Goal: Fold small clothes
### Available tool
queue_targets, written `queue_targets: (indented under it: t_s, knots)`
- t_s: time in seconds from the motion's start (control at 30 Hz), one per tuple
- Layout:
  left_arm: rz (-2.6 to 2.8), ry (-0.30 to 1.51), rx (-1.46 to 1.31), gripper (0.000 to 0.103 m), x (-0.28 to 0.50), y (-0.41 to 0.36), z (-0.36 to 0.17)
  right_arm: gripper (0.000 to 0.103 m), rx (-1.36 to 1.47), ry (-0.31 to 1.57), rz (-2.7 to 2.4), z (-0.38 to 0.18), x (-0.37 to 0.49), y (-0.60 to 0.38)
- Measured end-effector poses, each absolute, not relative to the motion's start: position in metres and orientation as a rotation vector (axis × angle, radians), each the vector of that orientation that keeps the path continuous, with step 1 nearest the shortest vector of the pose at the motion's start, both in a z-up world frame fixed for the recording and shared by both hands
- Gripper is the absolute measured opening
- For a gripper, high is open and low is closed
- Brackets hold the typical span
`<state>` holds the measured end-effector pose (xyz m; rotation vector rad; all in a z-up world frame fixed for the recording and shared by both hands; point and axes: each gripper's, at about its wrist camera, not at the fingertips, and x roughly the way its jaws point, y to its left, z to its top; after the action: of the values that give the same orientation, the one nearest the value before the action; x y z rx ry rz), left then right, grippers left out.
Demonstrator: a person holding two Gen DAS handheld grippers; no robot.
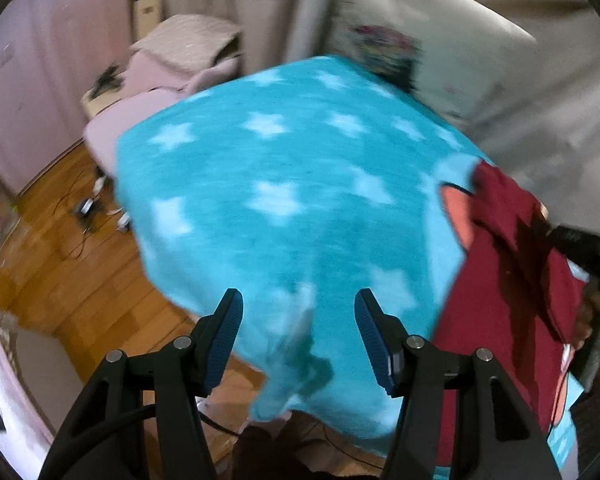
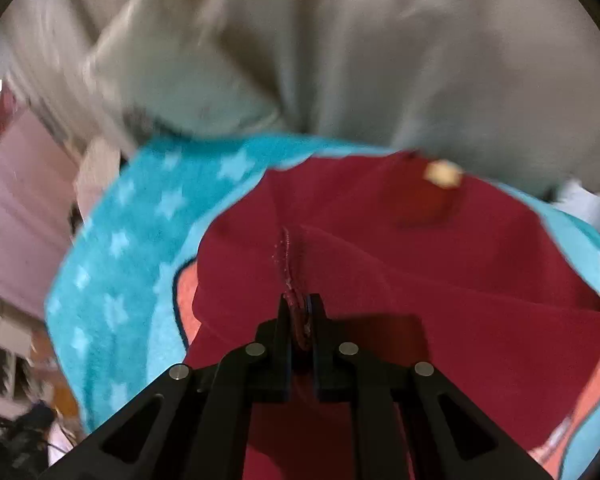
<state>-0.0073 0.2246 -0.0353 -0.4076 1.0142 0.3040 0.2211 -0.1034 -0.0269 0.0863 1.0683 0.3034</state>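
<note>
One garment: maroon cloth (image 2: 400, 272), lying on the star blanket (image 2: 120, 248).
Feel: likely light, limp and thin; it will sag and drag.
Right tool (image 2: 300, 312): pinched shut on a seam ridge of the cloth.
Left tool (image 1: 298, 336): jaws apart, empty, over the blanket.
Hold: best at hems or corners.

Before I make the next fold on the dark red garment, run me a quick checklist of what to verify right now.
1. Right gripper pinching the dark red garment: ok, jaws closed on a fold of fabric.
2. Left gripper free to take a second corner: ok, jaws apart, nothing between them.
3. Garment lies on the turquoise star blanket: ok.
4. Garment spread flat: not ok, creases run across it.
5. Garment's far edge and the pale tag visible: ok, though blurred.
6. Which part of the garment is pinched, hem or sleeve: cannot tell.
</note>
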Motion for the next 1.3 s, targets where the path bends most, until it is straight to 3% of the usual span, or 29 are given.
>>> queue_targets:
  t_s: [0.17,0.2,0.27,0.4,0.47,0.67,0.83,1.2,1.3]
  knots:
    - [0.345,1.020,-0.438,0.057,-0.013,0.253,-0.040,0.011,-0.091,1.126,0.263,-0.078,0.233,-0.065]
    - [0.345,1.022,-0.441,0.057,-0.012,0.257,-0.042,0.013,-0.108,1.120,0.253,-0.077,0.232,-0.064]
    - [0.337,1.029,-0.442,0.057,-0.009,0.260,-0.044,0.027,-0.126,1.127,0.268,-0.073,0.230,-0.062]
    - [0.302,1.044,-0.426,0.057,0.001,0.259,-0.047,0.032,-0.088,1.049,0.310,-0.039,0.215,-0.060]
    - [0.279,1.051,-0.415,0.057,0.007,0.256,-0.049,0.041,-0.090,1.003,0.308,-0.031,0.209,-0.054]
    - [0.219,1.063,-0.370,0.057,0.015,0.239,-0.051,0.041,-0.040,1.133,0.281,-0.071,0.220,-0.053]
    - [0.206,1.077,-0.370,0.057,0.009,0.222,-0.052,0.041,0.070,1.088,0.293,-0.049,0.192,-0.083]
    - [0.161,1.089,-0.451,0.057,-0.013,0.179,-0.056,0.041,0.247,1.070,0.106,-0.034,0.085,-0.236]
    - [0.115,1.100,-0.467,0.058,-0.011,0.166,-0.063,0.045,0.310,1.074,0.032,-0.036,0.050,-0.284]
